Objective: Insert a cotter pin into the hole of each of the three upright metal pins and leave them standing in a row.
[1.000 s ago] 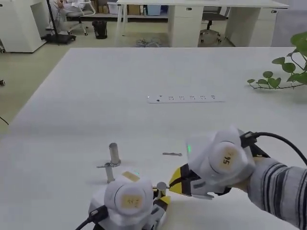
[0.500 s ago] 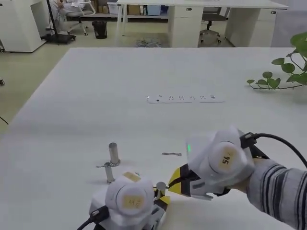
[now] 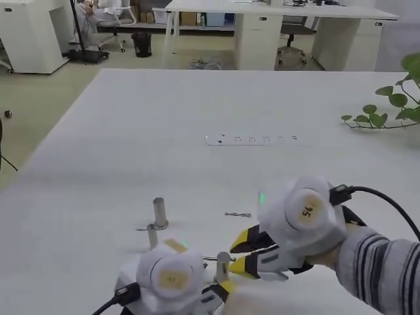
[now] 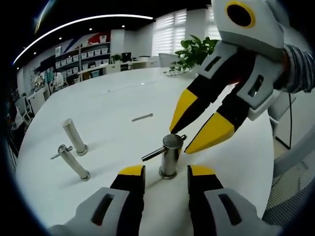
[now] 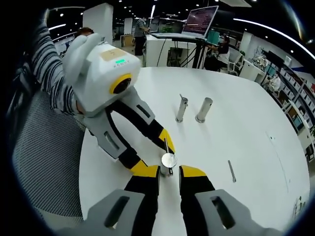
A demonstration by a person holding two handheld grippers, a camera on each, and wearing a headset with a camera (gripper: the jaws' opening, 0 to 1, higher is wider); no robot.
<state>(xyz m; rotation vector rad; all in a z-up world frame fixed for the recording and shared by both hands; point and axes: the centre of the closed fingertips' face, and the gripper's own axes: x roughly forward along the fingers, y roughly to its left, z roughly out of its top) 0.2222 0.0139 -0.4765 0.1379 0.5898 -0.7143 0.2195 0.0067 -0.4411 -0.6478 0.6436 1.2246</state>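
While our left claw (image 4: 166, 170) stands released astride the near metal pin (image 4: 170, 155) at 6 o'clock on the table (image 3: 197, 98), our right claw (image 4: 180, 140), its grip impossible to tell, meets the cotter pin (image 4: 152, 154). We should push level, without tipping.

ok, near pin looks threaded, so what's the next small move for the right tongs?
Probably ease the right tongs back off: the cotter pin already pokes through the near pin, which stands between the left tongs. A loose cotter pin and a bare pin wait.
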